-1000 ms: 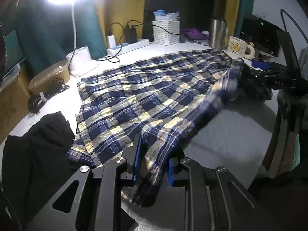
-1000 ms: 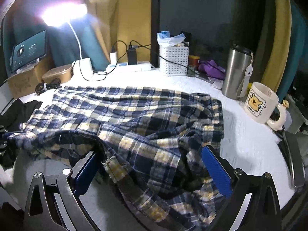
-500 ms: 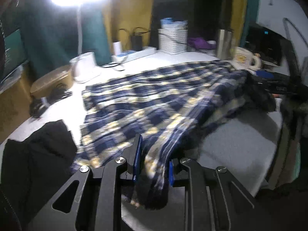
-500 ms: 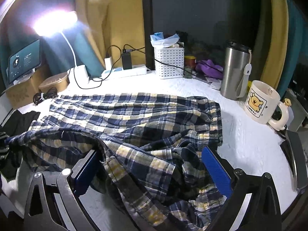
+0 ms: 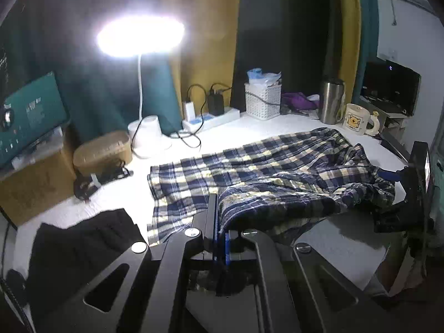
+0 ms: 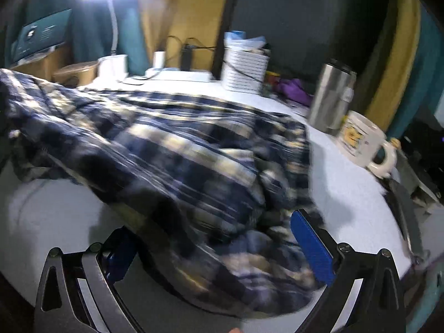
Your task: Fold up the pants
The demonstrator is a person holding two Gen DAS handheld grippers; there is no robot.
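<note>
the left gripper [image 5: 220, 238] is level and raised over the near edge of the table [image 5: 249, 130], its jaws clamped on a hem of the plaid pants [image 5: 277, 172]. the pants lie spread across the table in front of the mug [image 5: 358, 119]. the right gripper [image 6: 219, 247] tilts over the bunched end near the mug, jaws wide apart with cloth between them, blurred.

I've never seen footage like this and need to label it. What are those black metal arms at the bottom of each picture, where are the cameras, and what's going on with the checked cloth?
The black arms are hand-held two-finger grippers; a person carries one in each hand. Each carries a fisheye camera looking along its fingers.

In the left view, the left gripper is shut on an edge of the blue and yellow plaid pants, lifting it above the white table.

The right view is blurred. The right gripper stands wide open, with the plaid cloth bunched between its blue pads.

Also there: a white cartoon mug, a steel tumbler, a lit desk lamp and a black garment.
</note>
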